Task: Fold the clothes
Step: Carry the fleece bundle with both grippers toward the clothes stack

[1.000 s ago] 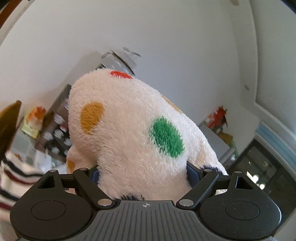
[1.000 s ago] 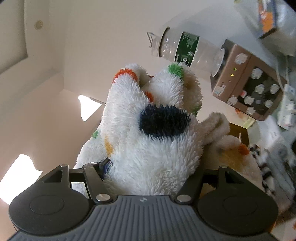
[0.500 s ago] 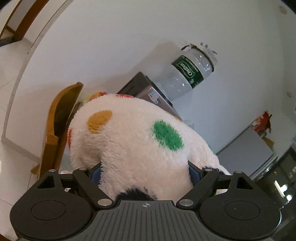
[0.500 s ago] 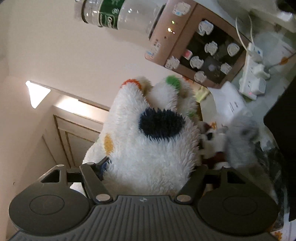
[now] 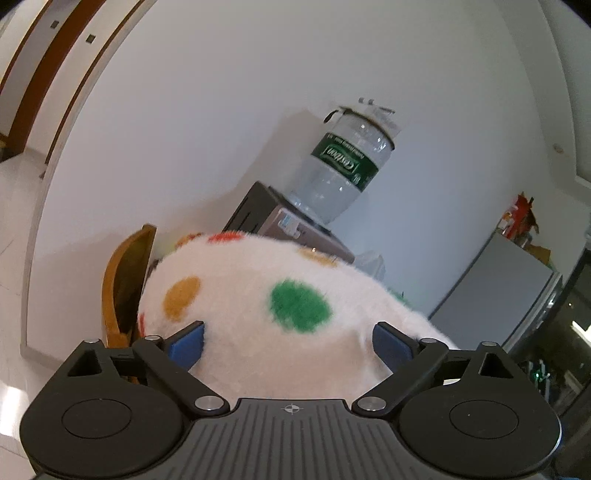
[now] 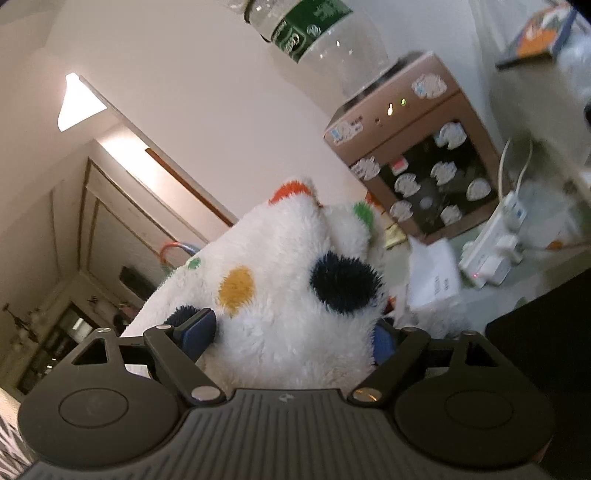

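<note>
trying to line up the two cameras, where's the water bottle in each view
left wrist: water bottle sits upper middle, right of centre, above the spotted fleece.
right wrist: water bottle at the top edge, tilted, neck cut off.
shared landmark: the brown dispenser box under it.

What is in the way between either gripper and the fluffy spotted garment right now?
Nothing visible. The left gripper and the right gripper each already pinch the spotted fleece garment between their blue pads; fabric fills both gaps.
</note>
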`<action>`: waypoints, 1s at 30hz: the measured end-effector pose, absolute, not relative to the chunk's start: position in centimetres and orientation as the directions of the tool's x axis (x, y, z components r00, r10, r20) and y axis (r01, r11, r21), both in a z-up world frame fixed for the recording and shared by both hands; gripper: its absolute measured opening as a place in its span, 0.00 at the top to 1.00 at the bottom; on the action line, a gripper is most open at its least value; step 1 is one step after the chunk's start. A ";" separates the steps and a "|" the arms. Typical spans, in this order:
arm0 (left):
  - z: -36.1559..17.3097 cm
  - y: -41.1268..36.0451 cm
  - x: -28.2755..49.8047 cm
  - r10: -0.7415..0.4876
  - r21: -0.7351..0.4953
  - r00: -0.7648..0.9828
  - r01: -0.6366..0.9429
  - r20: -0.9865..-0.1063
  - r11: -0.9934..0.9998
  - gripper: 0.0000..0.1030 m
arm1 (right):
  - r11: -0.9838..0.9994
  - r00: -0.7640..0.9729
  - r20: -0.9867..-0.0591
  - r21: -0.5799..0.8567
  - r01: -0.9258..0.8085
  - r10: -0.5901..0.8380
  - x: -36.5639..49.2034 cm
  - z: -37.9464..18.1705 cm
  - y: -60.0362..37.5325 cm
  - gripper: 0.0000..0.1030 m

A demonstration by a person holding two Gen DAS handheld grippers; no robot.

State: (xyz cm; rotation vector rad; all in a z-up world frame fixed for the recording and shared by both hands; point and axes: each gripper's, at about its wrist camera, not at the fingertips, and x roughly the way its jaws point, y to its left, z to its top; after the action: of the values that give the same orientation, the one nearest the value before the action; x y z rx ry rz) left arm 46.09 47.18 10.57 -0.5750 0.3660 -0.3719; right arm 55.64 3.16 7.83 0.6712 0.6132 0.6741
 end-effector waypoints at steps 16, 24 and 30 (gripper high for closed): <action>16.2 45.6 45.0 -0.411 -0.475 0.888 0.276 -0.208 0.836 0.14 | 0.725 0.694 -0.278 0.464 -0.509 0.665 52.8 15.0 3.1 0.12; 16.3 40.3 45.6 -0.463 -0.297 0.811 0.371 -0.359 0.880 0.53 | 0.666 0.587 -0.333 0.227 -0.710 0.738 50.7 17.5 9.1 0.20; 13.1 38.7 46.0 -0.462 -0.306 0.776 0.357 -0.429 0.883 0.52 | 0.692 0.551 -0.498 0.148 -0.706 0.669 51.2 12.6 10.9 0.22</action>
State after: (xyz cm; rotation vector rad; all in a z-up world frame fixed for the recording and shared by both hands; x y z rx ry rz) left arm 46.00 38.69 13.11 -0.2130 0.5176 -0.4466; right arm 51.21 10.88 12.59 -0.0719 0.5578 0.8142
